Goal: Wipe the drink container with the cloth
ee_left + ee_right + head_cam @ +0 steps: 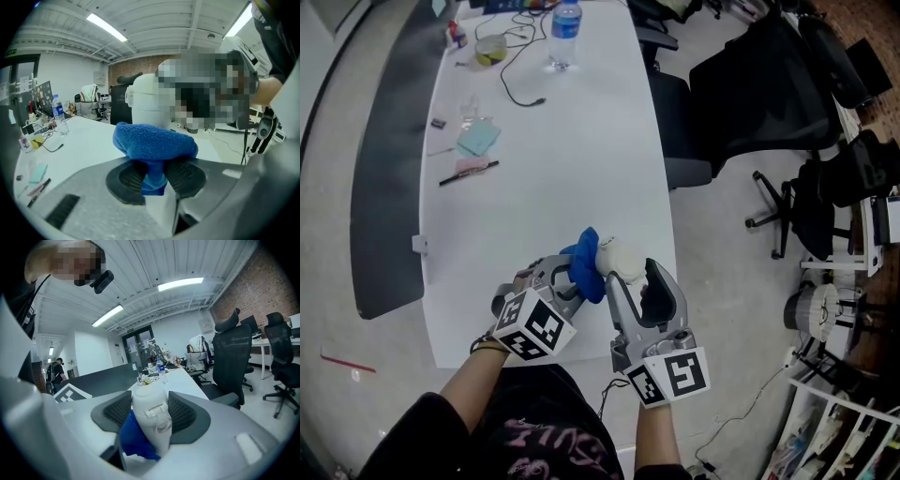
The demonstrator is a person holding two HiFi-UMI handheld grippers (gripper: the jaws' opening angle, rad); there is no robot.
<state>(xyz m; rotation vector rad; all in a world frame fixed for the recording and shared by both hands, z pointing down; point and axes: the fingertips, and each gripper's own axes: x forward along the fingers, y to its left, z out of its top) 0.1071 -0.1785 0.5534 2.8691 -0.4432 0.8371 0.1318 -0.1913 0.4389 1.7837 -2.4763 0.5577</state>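
A white drink container (620, 258) is held above the near end of the white table (553, 169), with my right gripper (623, 281) shut on it. In the right gripper view the container (151, 423) stands between the two dark pads. A blue cloth (585, 264) is pinched in my left gripper (567, 279), which is shut on it. The cloth (154, 143) bunches over the left jaws and presses against the container (149, 105) side. In the right gripper view the cloth (133, 439) shows at the container's lower left.
At the table's far end stand a water bottle (565, 35), a small cup (490, 49) and a black cable (520, 66). A teal pad (477, 139) and a pen (469, 173) lie at the left side. Black office chairs (769, 89) stand to the right.
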